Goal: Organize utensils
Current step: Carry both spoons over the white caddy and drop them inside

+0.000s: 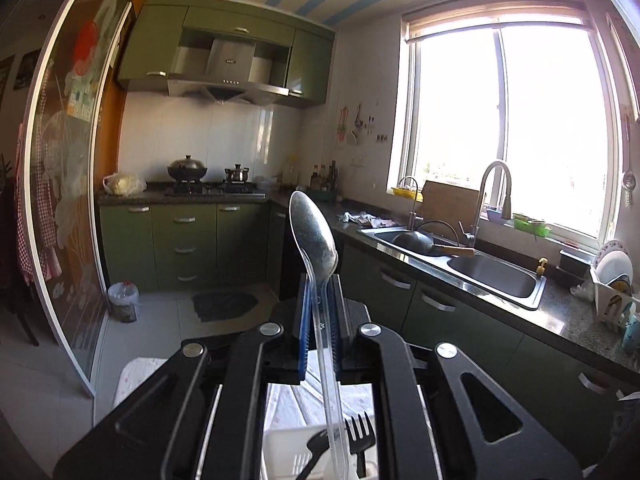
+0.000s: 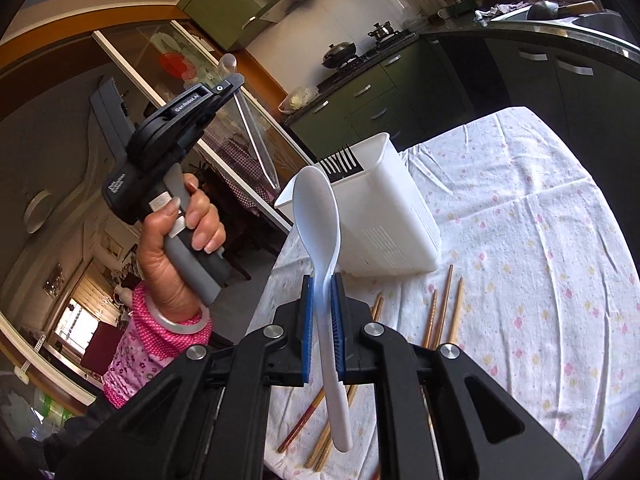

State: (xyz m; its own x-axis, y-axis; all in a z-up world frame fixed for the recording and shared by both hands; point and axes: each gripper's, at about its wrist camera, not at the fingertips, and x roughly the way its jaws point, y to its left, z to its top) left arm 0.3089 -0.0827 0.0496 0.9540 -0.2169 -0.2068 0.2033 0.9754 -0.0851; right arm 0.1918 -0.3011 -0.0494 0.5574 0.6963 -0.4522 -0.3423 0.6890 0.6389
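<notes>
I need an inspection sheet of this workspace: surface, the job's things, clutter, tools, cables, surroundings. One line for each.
Surface: table under a white floral cloth, wrinkled.
Job's things: white holder standing on the cloth with black forks inside; wooden chopsticks loose on the cloth; clear spoon and white spoon both lifted in the air.
Clutter: nothing seen on the table.
Tools: left tool shut on the clear spoon's handle; right tool shut on the white spoon's handle.
Cables: nothing seen.
Surroundings: kitchen with green cabinets, sink holding a pan, bright window.
</notes>
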